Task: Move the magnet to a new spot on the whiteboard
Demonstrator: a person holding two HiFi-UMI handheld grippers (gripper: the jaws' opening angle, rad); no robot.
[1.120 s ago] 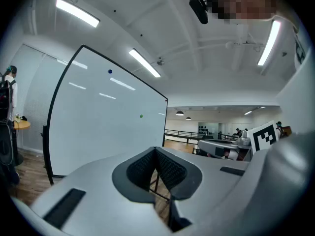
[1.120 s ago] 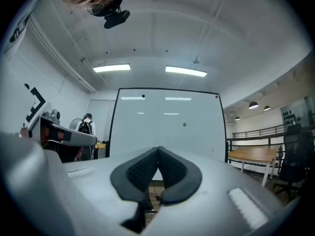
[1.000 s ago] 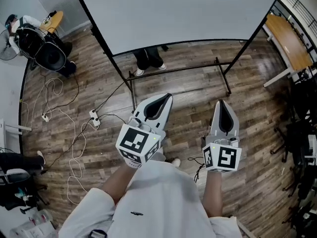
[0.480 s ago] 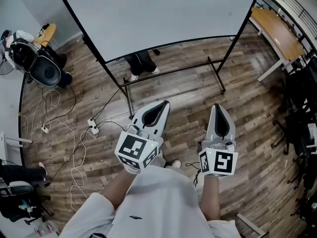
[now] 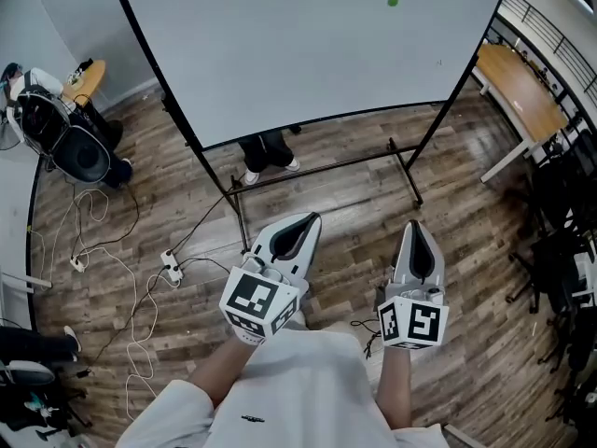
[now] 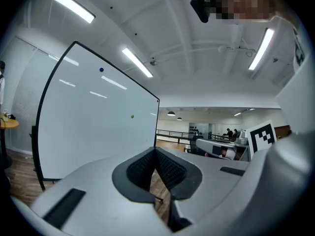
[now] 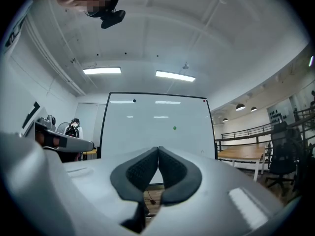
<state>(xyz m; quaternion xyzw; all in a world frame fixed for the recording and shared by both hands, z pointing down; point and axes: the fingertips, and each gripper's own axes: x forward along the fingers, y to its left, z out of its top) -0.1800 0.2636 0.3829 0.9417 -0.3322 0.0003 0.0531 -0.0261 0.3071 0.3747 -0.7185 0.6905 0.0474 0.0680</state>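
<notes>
1. The green magnet [image 5: 393, 2] sticks to the whiteboard [image 5: 280, 54], high up and towards its right side. Nothing touches it.
2. In the right gripper view, a dark magnet [image 7: 134, 101] sits near the board's top edge, left of the green one and well apart from it.
3. The right gripper [image 5: 414, 224] is held low in front of the person, well short of the board, with its tip pointing towards it. Its 2 jaws are pressed together with nothing between them.
4. The left gripper [image 5: 311, 217] is level with it on the other side. Its 2 jaws also meet at the tips and are empty.
5. The board stands on a dark metal frame [image 5: 326, 161] over a wooden floor [image 5: 466, 185]. A person's legs [image 5: 266, 147] show behind its lower edge.
6. Loose cables [image 5: 131, 250] and a power strip [image 5: 171, 267] lie on the floor to the left. A wooden table [image 5: 522, 82] stands to the right of the board.
</notes>
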